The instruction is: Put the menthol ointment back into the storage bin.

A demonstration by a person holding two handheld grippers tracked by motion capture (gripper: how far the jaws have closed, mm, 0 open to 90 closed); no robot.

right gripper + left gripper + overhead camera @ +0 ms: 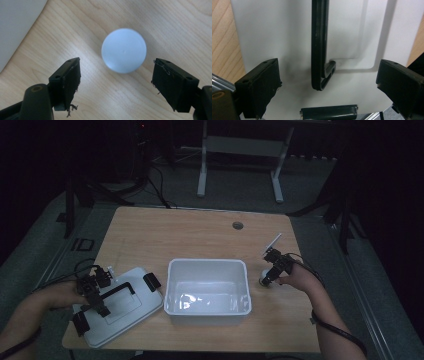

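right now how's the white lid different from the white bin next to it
The white lid lies flat and shallow on the table's left; the white bin stands deep and open-topped in the middle. The lid carries a black handle and black clips at its ends; the bin shows no black parts. The left gripper hovers over the lid, while no gripper is over the bin. Both are white, rectangular and round-cornered.

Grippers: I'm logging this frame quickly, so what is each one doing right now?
Left gripper: open over the white lid, straddling its black handle.
Right gripper: open, white ball ahead of the jaws, untouched.
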